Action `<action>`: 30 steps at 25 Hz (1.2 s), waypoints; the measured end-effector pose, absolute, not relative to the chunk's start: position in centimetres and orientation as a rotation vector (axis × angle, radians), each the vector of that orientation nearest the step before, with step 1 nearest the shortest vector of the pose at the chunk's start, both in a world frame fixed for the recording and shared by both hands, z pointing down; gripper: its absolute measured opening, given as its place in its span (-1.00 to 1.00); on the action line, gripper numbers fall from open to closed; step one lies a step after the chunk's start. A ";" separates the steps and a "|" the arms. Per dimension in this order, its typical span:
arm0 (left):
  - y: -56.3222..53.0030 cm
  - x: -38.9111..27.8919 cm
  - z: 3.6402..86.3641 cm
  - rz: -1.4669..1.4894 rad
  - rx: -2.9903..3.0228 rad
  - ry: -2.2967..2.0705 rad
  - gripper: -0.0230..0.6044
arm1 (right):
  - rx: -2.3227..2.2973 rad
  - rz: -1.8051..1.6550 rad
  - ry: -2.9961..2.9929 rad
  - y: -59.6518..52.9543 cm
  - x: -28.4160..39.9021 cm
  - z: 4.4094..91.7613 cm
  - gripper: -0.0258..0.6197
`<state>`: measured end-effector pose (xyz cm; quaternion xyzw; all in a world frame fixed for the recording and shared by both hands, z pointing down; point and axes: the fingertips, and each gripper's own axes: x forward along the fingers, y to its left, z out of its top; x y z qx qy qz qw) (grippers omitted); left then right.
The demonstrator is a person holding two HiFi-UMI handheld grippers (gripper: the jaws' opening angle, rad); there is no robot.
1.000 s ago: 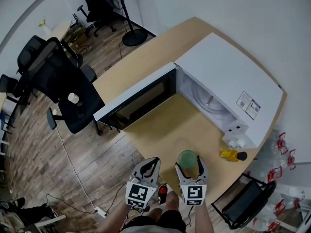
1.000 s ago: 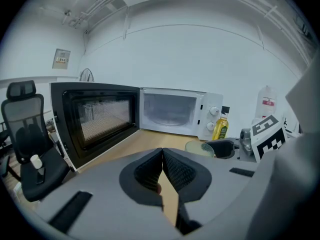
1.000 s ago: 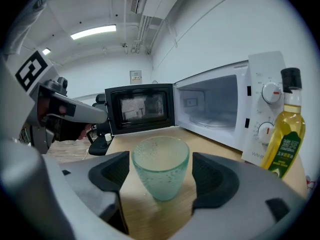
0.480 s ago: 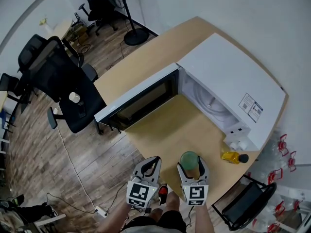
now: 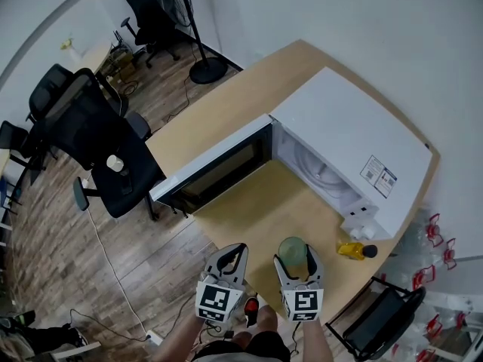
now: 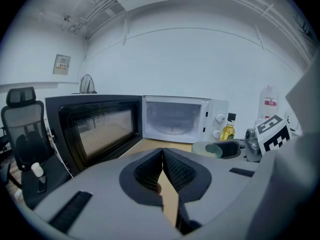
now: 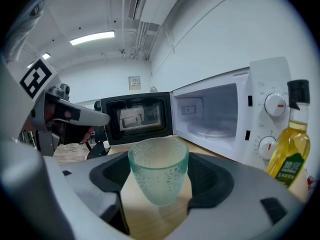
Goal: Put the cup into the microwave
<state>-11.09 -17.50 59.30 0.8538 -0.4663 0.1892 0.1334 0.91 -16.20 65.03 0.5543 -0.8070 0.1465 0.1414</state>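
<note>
A pale green textured cup (image 7: 159,175) hangs upright between the jaws of my right gripper (image 7: 160,179), which is shut on it; in the head view the cup (image 5: 292,249) sits at the near table edge in that gripper (image 5: 296,260). The white microwave (image 5: 355,145) stands on the table with its door (image 5: 213,164) swung wide open to the left, and the cavity with its glass turntable (image 7: 212,130) is empty. My left gripper (image 5: 229,261) is shut with nothing in it, just left of the right one and off the table's near edge.
A yellow oil bottle (image 5: 352,250) with a black cap lies or stands right of the cup near the microwave's control panel (image 7: 272,126). The light wooden table (image 5: 256,202) shows bare between cup and cavity. Black office chairs (image 5: 90,138) stand on the wood floor to the left.
The head view has shifted slightly, so the microwave and the table sit a little differently in frame. Both grippers and the held cup keep almost the same place.
</note>
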 end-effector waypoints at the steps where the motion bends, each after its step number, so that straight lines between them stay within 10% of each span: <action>1: -17.8 -11.0 58.9 0.541 2.484 -1.354 -0.85 | 1.608 0.417 -2.331 -16.5 1.0 64.6 0.22; 30: -30.2 -7.1 53.9 0.464 2.626 -1.325 -0.85 | 1.876 0.299 -2.286 -28.9 6.0 57.4 0.22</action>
